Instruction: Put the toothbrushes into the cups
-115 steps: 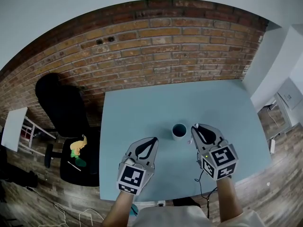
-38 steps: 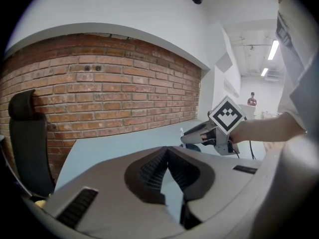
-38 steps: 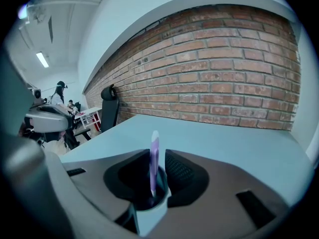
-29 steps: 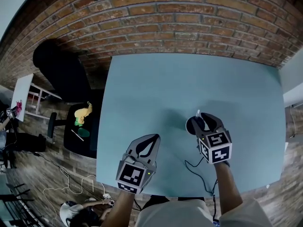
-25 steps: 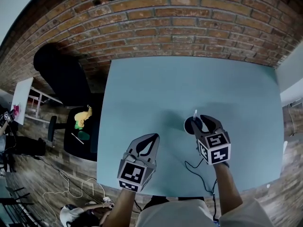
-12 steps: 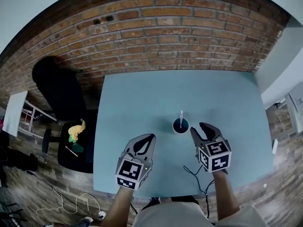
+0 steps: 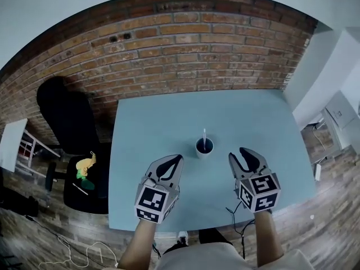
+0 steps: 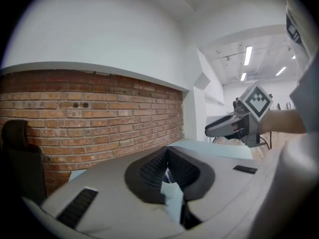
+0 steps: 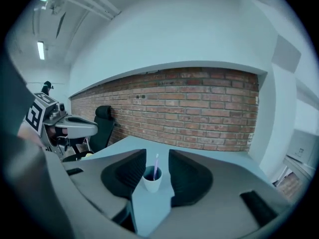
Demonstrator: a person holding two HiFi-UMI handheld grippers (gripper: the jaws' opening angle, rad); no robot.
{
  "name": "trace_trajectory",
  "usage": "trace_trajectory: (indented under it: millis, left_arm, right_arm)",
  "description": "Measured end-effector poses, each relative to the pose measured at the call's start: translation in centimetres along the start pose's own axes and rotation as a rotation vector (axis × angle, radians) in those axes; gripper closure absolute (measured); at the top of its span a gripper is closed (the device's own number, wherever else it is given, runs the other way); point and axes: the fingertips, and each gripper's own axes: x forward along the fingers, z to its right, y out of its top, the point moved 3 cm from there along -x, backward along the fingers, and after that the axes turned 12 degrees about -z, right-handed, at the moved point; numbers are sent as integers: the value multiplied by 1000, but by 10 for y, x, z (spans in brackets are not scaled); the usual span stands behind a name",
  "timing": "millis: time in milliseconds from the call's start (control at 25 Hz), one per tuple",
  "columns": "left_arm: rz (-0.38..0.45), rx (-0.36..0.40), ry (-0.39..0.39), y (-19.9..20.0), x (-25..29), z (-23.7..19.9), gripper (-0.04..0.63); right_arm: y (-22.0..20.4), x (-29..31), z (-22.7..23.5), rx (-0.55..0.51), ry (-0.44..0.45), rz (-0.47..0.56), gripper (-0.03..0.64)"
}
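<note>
A small white cup (image 7: 204,147) stands near the middle of the light blue table (image 7: 152,128), with a pale toothbrush (image 7: 204,135) upright inside it. In the right gripper view the cup (image 9: 152,181) and the toothbrush (image 9: 156,166) show between my pads. My right gripper (image 7: 239,153) is open and empty, a little right of the cup and nearer to me; in its own view the right gripper (image 9: 157,154) holds nothing. My left gripper (image 7: 179,158) is shut with nothing in it, just left of the cup and nearer to me. In its own view the left gripper (image 8: 167,153) hides the cup.
A brick wall (image 7: 185,49) runs behind the table. A black office chair (image 7: 67,117) stands at the left, with a yellow and green object (image 7: 84,167) on a dark seat beside it. A cable (image 7: 233,218) hangs near the table's front edge.
My right gripper has let go of the toothbrush, which now stands in the cup, and has drawn back toward me. The left gripper has kept its place. The head view has shifted.
</note>
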Motion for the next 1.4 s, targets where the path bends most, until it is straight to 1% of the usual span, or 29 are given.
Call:
trace_trajectory:
  millis: [120, 520, 600, 840, 960, 1120, 1400]
  left_arm:
    - [27, 21, -10, 9, -14, 8, 581]
    - [88, 103, -17, 21, -65, 35, 581]
    - [102, 116, -21, 26, -76, 40, 581]
    - [139, 134, -31, 33, -107, 50, 581]
    - [149, 153, -35, 37, -121, 56, 581]
    - [158, 168, -57, 37, -134, 67, 581]
    - [196, 203, -89, 51, -155, 87, 581]
  right_arm:
    - [5, -27, -5, -3, -26, 46, 459]
    - [7, -98, -36, -3, -58, 141, 496]
    - [8, -112, -43, -10, -70, 160, 521]
    - [13, -148, -67, -59, -100, 206, 548]
    - [16, -163, -77, -59, -101, 237, 558]
    - [19, -178, -89, -75, -110, 266, 592]
    - [19, -199, -104, -89, -91, 287, 596]
